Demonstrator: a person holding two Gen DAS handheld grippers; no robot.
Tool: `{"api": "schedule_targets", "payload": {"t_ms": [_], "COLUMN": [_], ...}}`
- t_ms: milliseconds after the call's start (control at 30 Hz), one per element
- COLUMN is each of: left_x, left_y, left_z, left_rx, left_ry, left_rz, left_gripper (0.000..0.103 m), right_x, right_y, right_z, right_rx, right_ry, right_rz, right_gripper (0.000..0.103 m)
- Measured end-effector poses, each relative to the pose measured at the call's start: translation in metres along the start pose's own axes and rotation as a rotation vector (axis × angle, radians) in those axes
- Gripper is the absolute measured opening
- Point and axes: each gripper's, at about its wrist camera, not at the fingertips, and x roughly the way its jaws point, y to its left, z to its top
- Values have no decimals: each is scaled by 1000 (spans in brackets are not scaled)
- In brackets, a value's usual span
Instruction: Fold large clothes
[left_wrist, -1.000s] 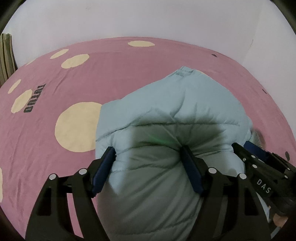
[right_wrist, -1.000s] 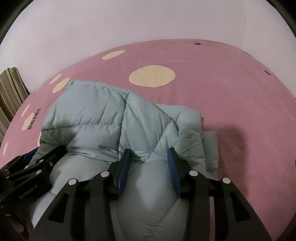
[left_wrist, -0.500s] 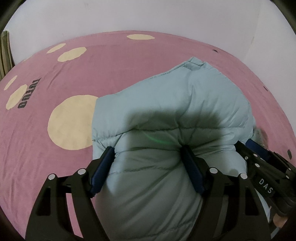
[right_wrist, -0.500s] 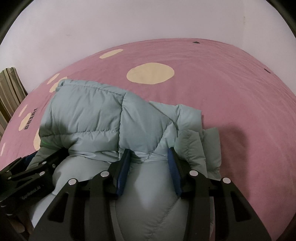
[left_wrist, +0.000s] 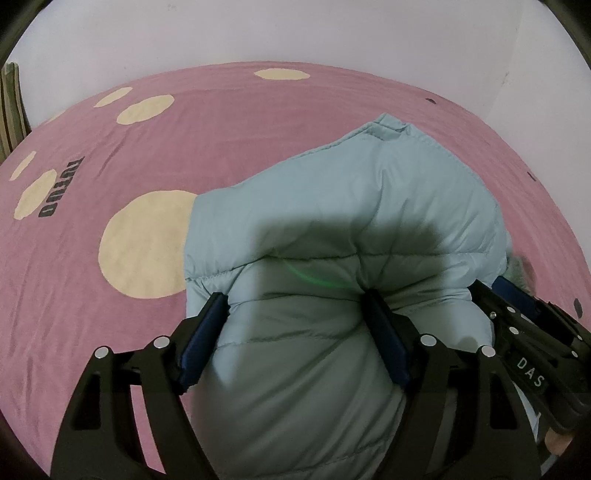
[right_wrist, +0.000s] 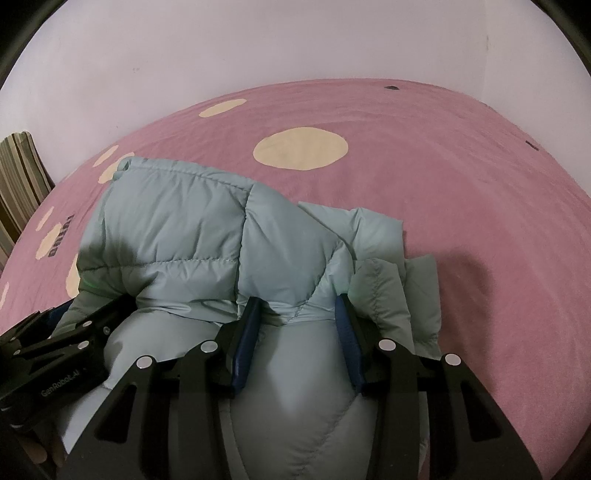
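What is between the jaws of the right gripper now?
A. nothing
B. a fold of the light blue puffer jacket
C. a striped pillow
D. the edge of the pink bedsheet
B: the right gripper has puffy quilted fabric of the light blue puffer jacket bunched between its jaws.

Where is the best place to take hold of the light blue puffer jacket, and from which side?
Probably the thick folded edge of the puffer jacket nearest the cameras, approached from that near side. The padding bunches there into a graspable ridge, while the far part lies flat on the pink bedsheet.
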Motion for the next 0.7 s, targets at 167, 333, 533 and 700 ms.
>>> {"api": "schedule_targets", "payload": {"t_ms": [167,333,533,700], "left_x": [-6,-18,-46,-70], "left_y": [10,20,38,60], "left_z": [5,7,5,1], "left_rx": [-57,-105,-158,-203], "left_ry": [22,58,29,4], "left_rz": [-49,-102,-132,-167], "left_gripper": [86,89,89,89], "right_x": [-10,-30,-60,-78], "right_y": [-3,-8,-18,-33], "right_z": [3,2,-3,-9], "right_rx": [5,25,44,121], "right_ry": [-5,-27,-68,-80], "right_rz": [17,41,62,103], "right_gripper": [46,58,65,71]}}
